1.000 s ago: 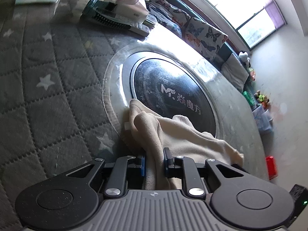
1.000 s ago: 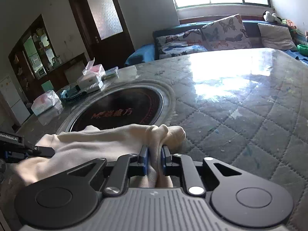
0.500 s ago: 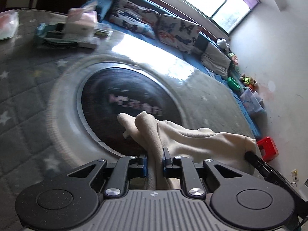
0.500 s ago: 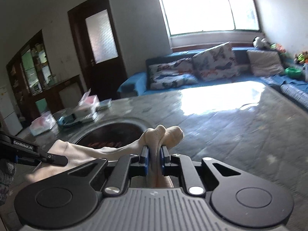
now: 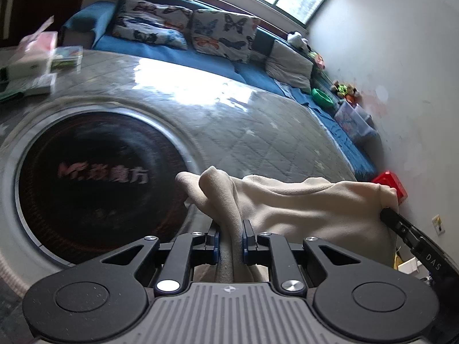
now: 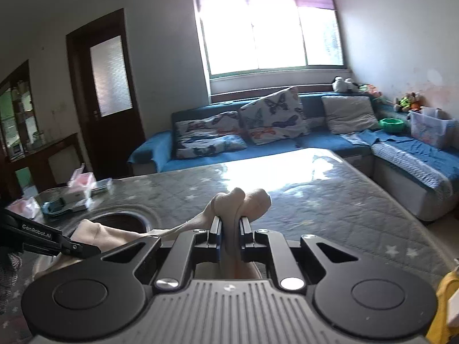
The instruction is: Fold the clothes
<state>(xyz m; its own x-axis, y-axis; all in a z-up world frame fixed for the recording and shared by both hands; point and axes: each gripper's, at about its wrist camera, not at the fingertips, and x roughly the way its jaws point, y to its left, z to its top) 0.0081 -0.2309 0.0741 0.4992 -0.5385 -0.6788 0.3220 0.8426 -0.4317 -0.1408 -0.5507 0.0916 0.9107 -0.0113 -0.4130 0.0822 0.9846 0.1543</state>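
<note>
My left gripper [image 5: 231, 236] is pinched on a bunched corner of the cream fleece garment [image 5: 301, 200], with a thick ridge of fabric running back between the pads. My right gripper [image 6: 230, 236] is pressed together on another bunched corner of the same piece, and two rounded lobes of cloth poke out past its tips. Between the two grips the garment hangs in a loose span above the table. In the left view it sits over the near rim of the round black cooktop [image 5: 94, 189] set into the table.

My worry is the grips themselves. Each is on a wad rather than a flat hem, so if I pull the two corners apart briskly, a layer could slide out and one corner would drop. I also judge that I can't tell which edges of the garment I hold, so a fold laid from here may come out skewed.

The slack middle could drag across the glossy quilted table cover [image 6: 330, 200] and wrinkle under itself as I lay it down. Further out, the tissue box [image 6: 81, 182] and the clutter around it stand at the far left of the table. A wide swing that way might sweep them.
</note>
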